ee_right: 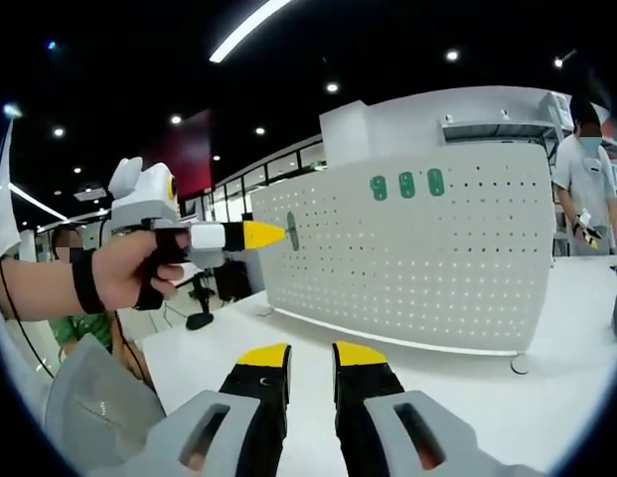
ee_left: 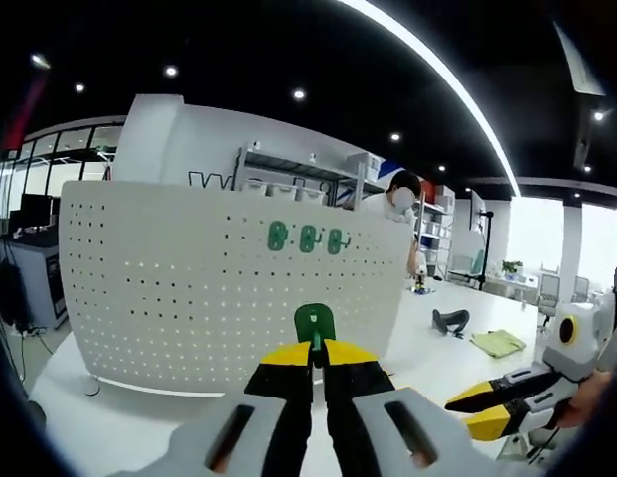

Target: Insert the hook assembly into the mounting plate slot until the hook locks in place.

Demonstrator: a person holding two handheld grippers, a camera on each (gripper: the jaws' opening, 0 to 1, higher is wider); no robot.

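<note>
Now pinching green hook assembly (ee_left: 314, 323) w/ left gripper (ee_left: 315, 350), frame center-bottom, apart from white pegboard mounting plate (ee_left: 189, 288). Three green hooks (ee_left: 307, 238) mounted near plate's upper right. Right gripper (ee_right: 310, 354) narrowly parted, holding nothing, over white table (ee_right: 546, 397).

White tabletop (ee_left: 427, 348) under everything, with a dark curved object (ee_left: 450, 320) and a folded yellow-green cloth (ee_left: 498, 343) lying well apart from the board, off to its right in the left gripper view. Metal shelving with bins (ee_left: 298, 179) behind the board, beside a person in white (ee_left: 392, 202); potted plant (ee_left: 511, 267) further back near the bright windows. Long ceiling light strip (ee_left: 437, 70) overhead among small round spots, red wall panel (ee_right: 189, 149) in the right gripper view.
</note>
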